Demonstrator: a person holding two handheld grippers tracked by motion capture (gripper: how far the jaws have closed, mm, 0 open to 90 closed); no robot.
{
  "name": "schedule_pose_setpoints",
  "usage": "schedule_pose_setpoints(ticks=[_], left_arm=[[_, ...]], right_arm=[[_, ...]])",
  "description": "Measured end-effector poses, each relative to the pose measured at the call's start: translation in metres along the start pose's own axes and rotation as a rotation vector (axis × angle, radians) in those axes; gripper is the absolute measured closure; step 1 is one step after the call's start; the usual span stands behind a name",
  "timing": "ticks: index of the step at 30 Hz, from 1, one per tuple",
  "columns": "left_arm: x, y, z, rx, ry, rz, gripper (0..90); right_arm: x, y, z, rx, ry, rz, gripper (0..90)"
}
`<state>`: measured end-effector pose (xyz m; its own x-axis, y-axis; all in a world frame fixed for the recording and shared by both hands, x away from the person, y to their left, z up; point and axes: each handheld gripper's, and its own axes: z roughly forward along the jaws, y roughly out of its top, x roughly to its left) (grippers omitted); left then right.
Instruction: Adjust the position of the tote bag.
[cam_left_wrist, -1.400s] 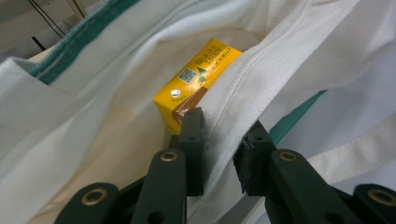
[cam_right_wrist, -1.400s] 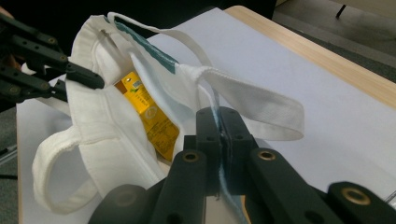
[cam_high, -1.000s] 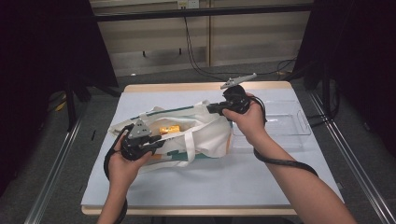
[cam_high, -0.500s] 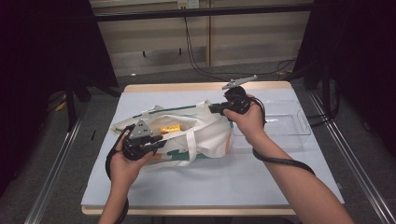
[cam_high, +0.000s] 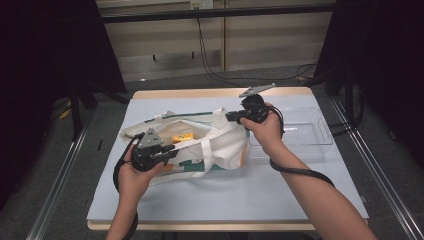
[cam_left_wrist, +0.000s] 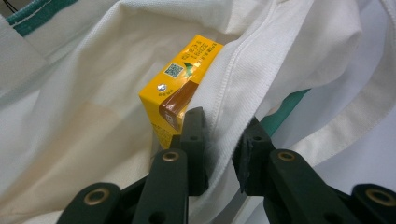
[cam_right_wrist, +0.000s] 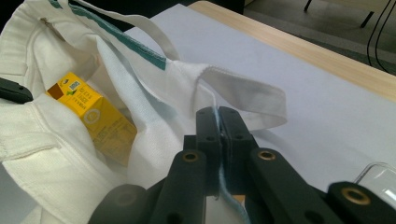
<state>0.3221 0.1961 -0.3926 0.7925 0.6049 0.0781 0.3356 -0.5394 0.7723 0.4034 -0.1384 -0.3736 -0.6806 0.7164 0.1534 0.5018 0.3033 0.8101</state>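
both grippers are on the bag (cam_high: 200, 145) now, a white cloth tote with green trim lying on its side on the table (cam_high: 280, 200), mouth held open between the two hands. left gripper (cam_high: 172, 150) at the near left edge of the mouth: its fingers (cam_left_wrist: 194, 140) are pinched on the bag's thick hem, cloth bunched between them, one finger inside the bag and one outside. right gripper (cam_high: 231, 117) at the far right of the mouth, lifted a little: its fingers (cam_right_wrist: 208, 135) are clamped tight on a thin fold of the bag's rim, cloth edge showing in the slit. inside the bag lies a yellow carton (cam_left_wrist: 180, 86), just beside the left gripper's inner finger. a clear tray (cam_high: 305, 135) sits to the right of the bag, behind the right hand (cam_high: 265, 132).
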Motion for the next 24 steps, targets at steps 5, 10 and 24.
schedule_pose_setpoints(ticks=[5, 10, 24], left_arm=[[0.001, 0.0, 0.0, -0.003, 0.003, 0.002, 75.8], [0.003, 0.0, 0.0, 0.0, 0.002, -0.008, 75.8], [0.005, 0.003, -0.001, 0.01, -0.001, -0.01, 75.5]], right_arm=[[-0.001, 0.0, -0.001, -0.009, 0.016, -0.01, 86.7], [0.003, 0.003, -0.004, -0.021, 0.042, -0.024, 77.4], [0.023, 0.019, -0.023, -0.071, 0.052, -0.087, 40.0]])
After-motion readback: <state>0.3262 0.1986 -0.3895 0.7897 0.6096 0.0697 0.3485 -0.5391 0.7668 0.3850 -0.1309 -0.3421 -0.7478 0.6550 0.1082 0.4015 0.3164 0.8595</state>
